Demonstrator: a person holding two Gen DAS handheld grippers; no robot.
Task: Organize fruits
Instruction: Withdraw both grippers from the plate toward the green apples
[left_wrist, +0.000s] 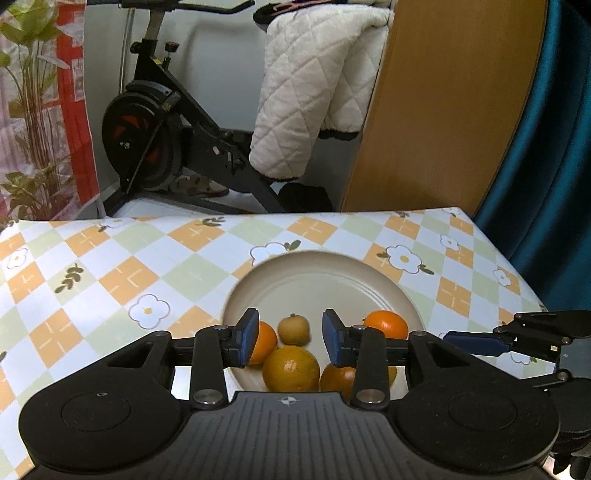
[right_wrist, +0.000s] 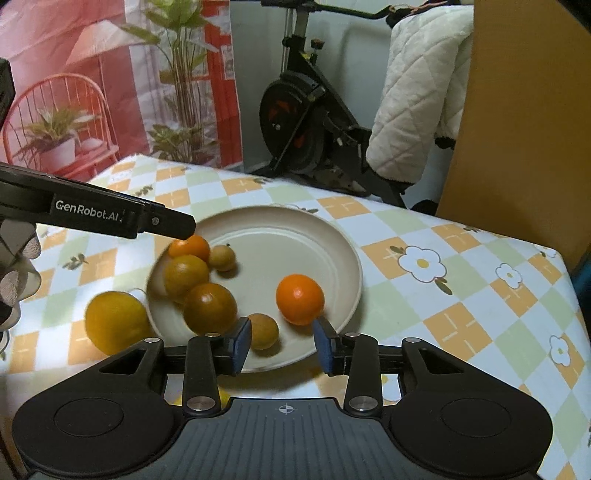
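A cream plate (left_wrist: 332, 273) (right_wrist: 317, 236) on the checked tablecloth holds several citrus fruits. In the right wrist view these are a bright orange (right_wrist: 300, 299), two dark oranges (right_wrist: 209, 308), a small orange (right_wrist: 189, 246) and two small yellowish fruits (right_wrist: 263, 331). A large yellow fruit (right_wrist: 115, 325) lies on the cloth left of the plate. My left gripper (left_wrist: 290, 338) is open and empty above the plate's near side, over a small yellowish fruit (left_wrist: 293, 329) and an orange (left_wrist: 291, 369). My right gripper (right_wrist: 281, 345) is open and empty at the plate's near rim.
The table (left_wrist: 110, 266) has flowered checked cloth. Beyond its far edge stand an exercise bike (left_wrist: 155, 122), a quilted white blanket (left_wrist: 314, 92), a wooden panel (left_wrist: 443, 110) and a blue curtain (left_wrist: 554, 166). The left gripper's body (right_wrist: 92, 212) reaches over the plate's left side.
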